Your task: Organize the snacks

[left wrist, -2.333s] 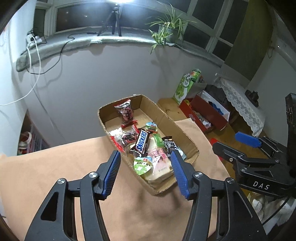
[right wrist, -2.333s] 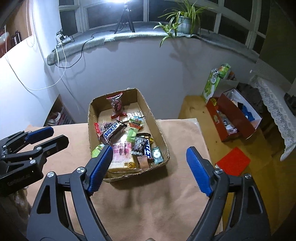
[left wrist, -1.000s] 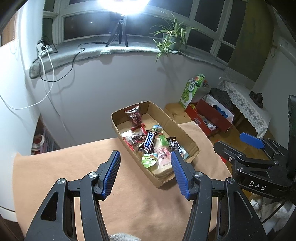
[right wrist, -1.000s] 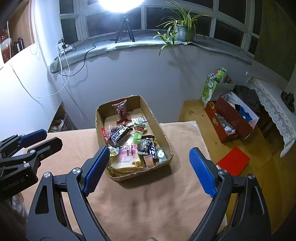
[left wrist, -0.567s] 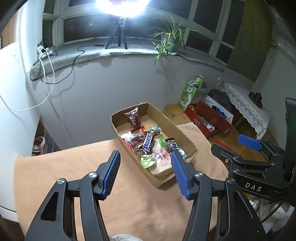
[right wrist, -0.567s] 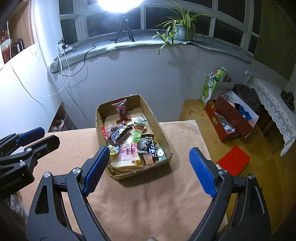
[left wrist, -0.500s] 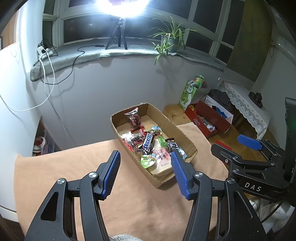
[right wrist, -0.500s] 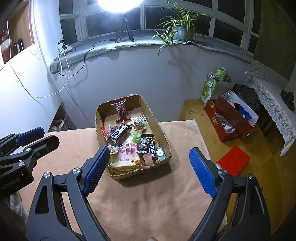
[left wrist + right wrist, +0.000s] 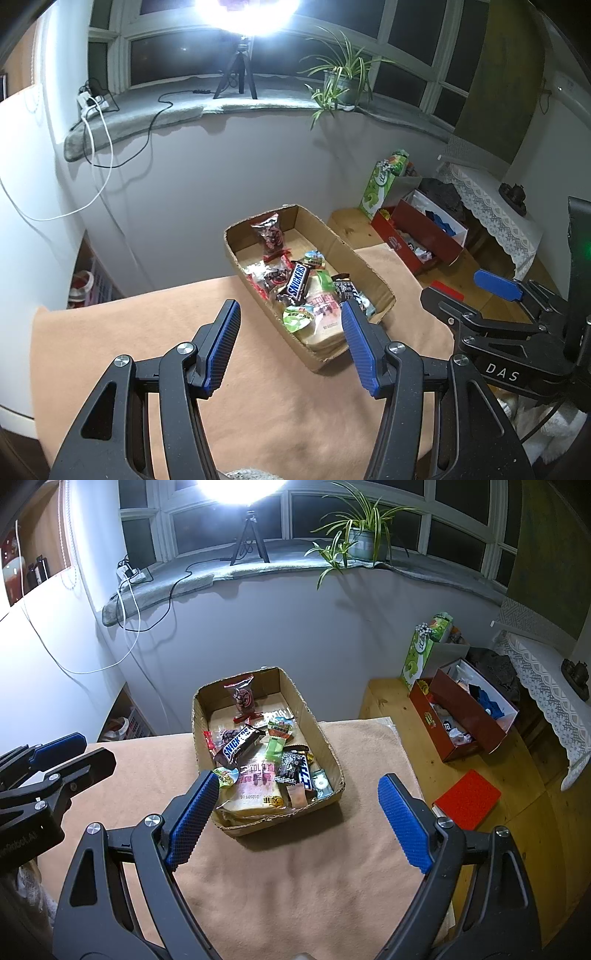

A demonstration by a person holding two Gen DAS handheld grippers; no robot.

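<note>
While both grippers have drawn back and up from the cardboard box point(image 9: 334, 760), every snack, the Snickers bar point(image 9: 240, 744) included, lies inside it on the tan cloth point(image 9: 303, 871). Left gripper point(image 9: 290, 347) and right gripper point(image 9: 299, 821) hang spread wide, empty. Sorting looks finished.

A single lamp point(image 9: 245, 14) on a tripod point(image 9: 236, 70) at the windowsill blows out to pure white glare in both views, hiding its own shape. The windows point(image 9: 221, 528) behind are black. Light falls forward onto the cardboard box point(image 9: 325, 738), which casts a soft shadow toward the cloth's near edge. Fisheye bending curves the sill and walls (strongest at the dark vignetted corners). Focus is sharp centrally.
</note>
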